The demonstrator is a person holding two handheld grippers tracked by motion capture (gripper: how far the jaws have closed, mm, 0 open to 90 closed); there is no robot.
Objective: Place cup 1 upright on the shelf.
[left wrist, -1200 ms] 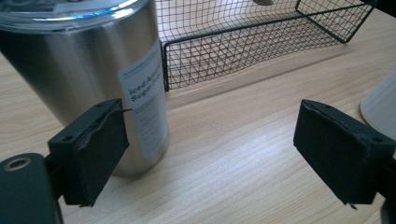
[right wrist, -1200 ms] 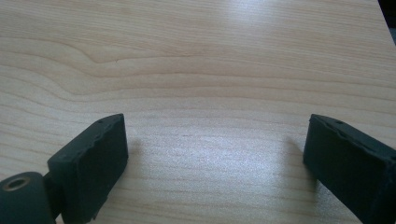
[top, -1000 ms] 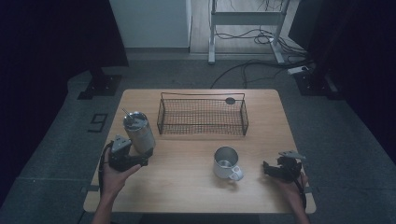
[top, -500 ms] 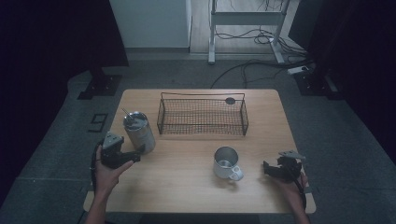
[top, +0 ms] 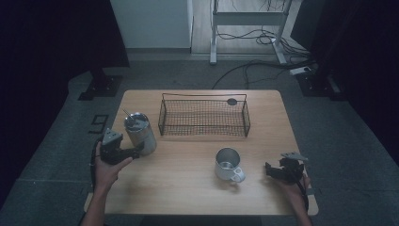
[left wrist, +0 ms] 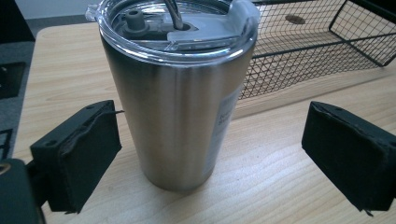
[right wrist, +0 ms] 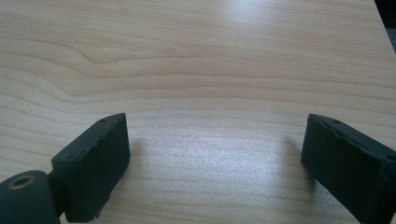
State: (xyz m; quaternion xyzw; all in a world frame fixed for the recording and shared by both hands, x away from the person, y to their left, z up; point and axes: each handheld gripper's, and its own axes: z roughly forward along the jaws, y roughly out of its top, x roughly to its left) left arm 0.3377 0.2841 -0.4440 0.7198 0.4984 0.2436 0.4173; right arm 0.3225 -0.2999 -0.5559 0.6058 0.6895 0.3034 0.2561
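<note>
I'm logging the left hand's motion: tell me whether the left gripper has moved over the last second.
Yes. The left gripper has pulled back from the tumbler, toward the table's left edge; its fingers stand open beside the tumbler.

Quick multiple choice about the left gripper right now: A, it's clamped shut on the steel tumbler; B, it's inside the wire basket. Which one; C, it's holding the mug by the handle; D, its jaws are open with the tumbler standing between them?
D: in the left gripper view the left gripper has both black jaws spread wide, with a gap on each side of the upright tumbler, which stands on the table.
</note>
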